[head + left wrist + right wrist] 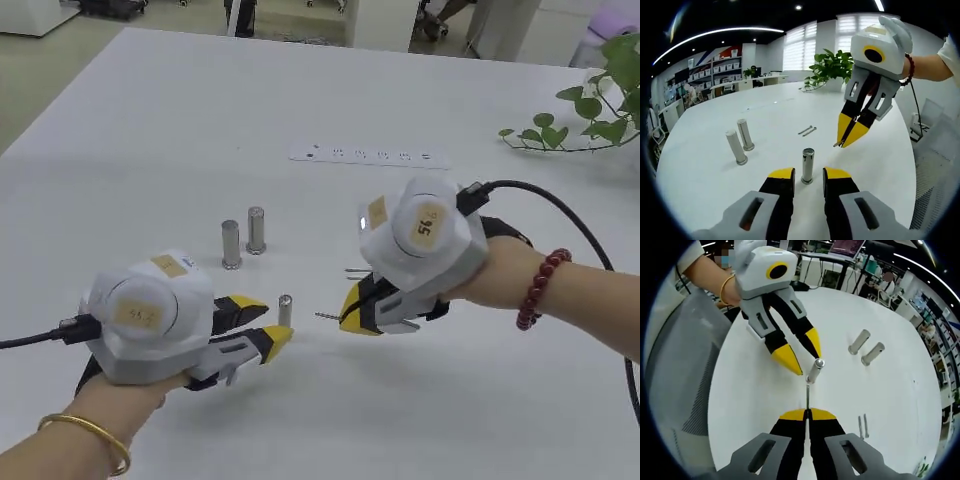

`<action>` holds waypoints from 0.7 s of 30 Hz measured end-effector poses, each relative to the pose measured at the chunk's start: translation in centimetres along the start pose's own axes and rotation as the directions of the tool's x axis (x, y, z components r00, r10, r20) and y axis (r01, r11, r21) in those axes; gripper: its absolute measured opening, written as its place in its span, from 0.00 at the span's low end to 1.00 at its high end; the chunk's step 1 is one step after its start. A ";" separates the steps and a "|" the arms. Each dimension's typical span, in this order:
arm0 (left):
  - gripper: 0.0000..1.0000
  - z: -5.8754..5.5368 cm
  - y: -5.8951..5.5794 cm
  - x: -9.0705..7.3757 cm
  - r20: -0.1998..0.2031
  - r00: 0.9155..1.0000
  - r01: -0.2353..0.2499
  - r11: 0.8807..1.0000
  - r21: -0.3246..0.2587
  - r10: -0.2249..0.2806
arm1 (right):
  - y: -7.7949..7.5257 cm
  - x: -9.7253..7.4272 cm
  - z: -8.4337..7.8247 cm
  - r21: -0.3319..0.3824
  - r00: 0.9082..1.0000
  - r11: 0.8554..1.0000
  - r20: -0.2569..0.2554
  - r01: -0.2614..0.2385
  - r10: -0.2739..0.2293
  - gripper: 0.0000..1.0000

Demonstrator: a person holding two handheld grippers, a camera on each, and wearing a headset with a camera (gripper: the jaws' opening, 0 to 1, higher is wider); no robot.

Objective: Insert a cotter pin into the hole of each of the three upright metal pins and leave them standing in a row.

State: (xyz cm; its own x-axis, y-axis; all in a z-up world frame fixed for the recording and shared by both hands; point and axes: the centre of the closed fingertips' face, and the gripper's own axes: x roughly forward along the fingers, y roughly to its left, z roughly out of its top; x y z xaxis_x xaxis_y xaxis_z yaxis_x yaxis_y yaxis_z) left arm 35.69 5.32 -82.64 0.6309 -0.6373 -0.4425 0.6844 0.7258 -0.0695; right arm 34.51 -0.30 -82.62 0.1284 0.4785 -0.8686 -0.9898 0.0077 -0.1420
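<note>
Three pins stood upright on the surface [150, 130]: a far pair [231, 245] just beside each other, and a near pin [807, 164] on its own, well apart from them. None showed a cotter through it, so I judged the first insertion to be the step in hand. Left tongs [809, 174] were parted, one jaw on each side of the near pin's foot with a gap visible both sides, so the pin was straddled but not clamped. Right tongs [807, 412] were closed on a cotter [807, 397], which was held roughly level with its free end aimed at the near pin and stopped just short of it. Two spare cotters [807, 131] lay side by side on the surface, beyond the near pin. The pin's hole was too small to make out. Next move, as judged: left tongs close to steady the pin, then right tongs bring the cotter tip to hole height and push straight through. A push off the hole's line would likely tip the pin.
</note>
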 end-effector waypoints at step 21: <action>0.12 0.1 0.1 1.5 0.006 1.000 0.013 1.000 0.010 -0.013 | -1.3 1.0 1.1 -0.017 1.000 1.000 -0.028 0.011 -0.012 0.02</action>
State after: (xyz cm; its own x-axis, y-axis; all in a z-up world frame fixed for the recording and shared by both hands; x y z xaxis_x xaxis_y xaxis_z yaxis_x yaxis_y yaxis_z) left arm 36.72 4.43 -83.24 0.6245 -0.6481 -0.4359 0.6960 0.7150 -0.0659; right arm 35.90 1.14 -82.83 0.1417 0.4536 -0.8799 -0.9872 -0.0013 -0.1597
